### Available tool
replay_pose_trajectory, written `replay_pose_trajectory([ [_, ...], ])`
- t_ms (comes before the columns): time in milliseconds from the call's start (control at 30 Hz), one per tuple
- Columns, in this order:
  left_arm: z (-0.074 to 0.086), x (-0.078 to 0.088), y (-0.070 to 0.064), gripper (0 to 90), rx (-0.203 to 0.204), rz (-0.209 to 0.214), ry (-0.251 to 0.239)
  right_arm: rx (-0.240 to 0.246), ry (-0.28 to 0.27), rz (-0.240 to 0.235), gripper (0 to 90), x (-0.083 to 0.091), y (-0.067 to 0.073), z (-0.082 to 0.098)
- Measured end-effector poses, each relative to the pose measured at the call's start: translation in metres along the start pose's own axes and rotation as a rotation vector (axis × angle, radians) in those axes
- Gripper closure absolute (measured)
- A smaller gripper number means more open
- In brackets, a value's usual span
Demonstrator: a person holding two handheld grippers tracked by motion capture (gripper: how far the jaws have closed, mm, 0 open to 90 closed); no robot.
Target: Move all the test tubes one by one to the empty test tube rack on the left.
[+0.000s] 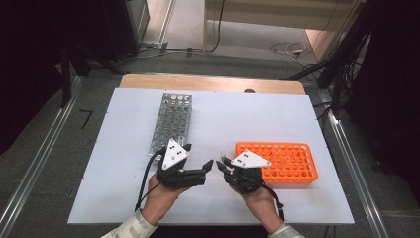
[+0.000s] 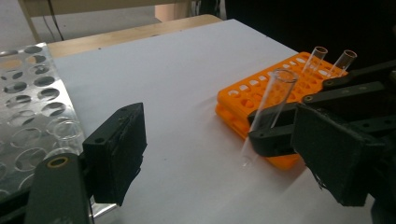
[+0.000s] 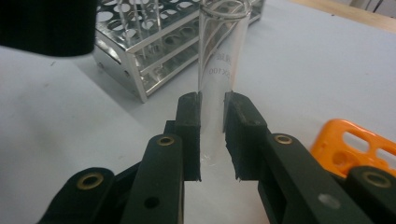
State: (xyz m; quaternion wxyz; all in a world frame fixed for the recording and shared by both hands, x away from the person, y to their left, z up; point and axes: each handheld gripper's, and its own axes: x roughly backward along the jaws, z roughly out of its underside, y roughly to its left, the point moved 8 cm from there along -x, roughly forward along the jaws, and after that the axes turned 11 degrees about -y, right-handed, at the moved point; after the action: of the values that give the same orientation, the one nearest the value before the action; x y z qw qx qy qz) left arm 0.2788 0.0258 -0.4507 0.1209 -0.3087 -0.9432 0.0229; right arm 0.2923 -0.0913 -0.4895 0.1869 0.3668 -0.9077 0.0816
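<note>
White table top (image 1: 277,119), flat and bare in the middle, on a wooden table with a grey floor all round. Far behind, cables on the floor and dark stands at both sides.

On the left part of the sheet, a shiny metal rack (image 1: 171,121) full of round holes, running from near to far. On the right part, an orange rack (image 1: 282,161) with many small holes, lying flat. Two clear tubes (image 2: 327,63) standing in the far end of that orange rack.

Near the middle, close to the near edge, the left gripper (image 1: 207,166) in the left hand (image 1: 157,194), pointing to the right. Jaws wide apart, nothing between them, just white sheet. Metal rack right beside it on its left.

Facing it, the right gripper (image 1: 221,164) in the right hand (image 1: 257,196), just left of the orange rack. Jaws squeezed tight on a clear glass tube (image 3: 219,70), pads (image 3: 190,135) pressing on both sides of it. Tube nearly upright, tilted a bit, open end up, round bottom low over the sheet near the corner of the orange rack. Small dark print on the glass. Tips of both grippers close together, not touching.
</note>
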Motion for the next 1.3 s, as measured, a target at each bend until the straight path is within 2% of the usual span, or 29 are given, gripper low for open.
replay_pose_trajectory([
  [167,0.001,-0.004,-0.009,24.2,-0.014,0.028,-0.008,0.016,0.017,-0.039,73.6,-0.009,0.012,-0.001],
  [267,0.001,-0.006,-0.012,31.1,-0.031,0.033,-0.010,0.009,0.021,-0.067,73.6,-0.013,0.019,-0.003],
  [467,0.003,-0.008,-0.015,58.3,-0.091,0.027,-0.016,0.008,0.014,-0.091,73.6,-0.014,0.025,-0.007],
  [633,0.003,-0.009,-0.016,74.2,-0.119,0.023,-0.015,0.007,0.015,-0.091,73.6,-0.013,0.025,-0.007],
  [867,-0.001,-0.010,-0.015,75.0,-0.118,0.033,-0.013,0.000,0.011,-0.092,71.5,-0.011,0.023,-0.008],
  [1000,-0.010,-0.012,-0.011,75.3,-0.108,0.027,-0.025,-0.022,0.011,-0.118,52.4,-0.010,0.021,-0.008],
  [1167,-0.019,-0.015,0.002,75.3,-0.088,0.014,-0.022,-0.056,-0.003,-0.119,42.5,-0.005,0.014,-0.010],
  [1300,-0.025,-0.018,0.016,75.3,-0.061,-0.010,-0.033,-0.063,-0.010,-0.112,38.5,-0.001,0.009,-0.010],
])
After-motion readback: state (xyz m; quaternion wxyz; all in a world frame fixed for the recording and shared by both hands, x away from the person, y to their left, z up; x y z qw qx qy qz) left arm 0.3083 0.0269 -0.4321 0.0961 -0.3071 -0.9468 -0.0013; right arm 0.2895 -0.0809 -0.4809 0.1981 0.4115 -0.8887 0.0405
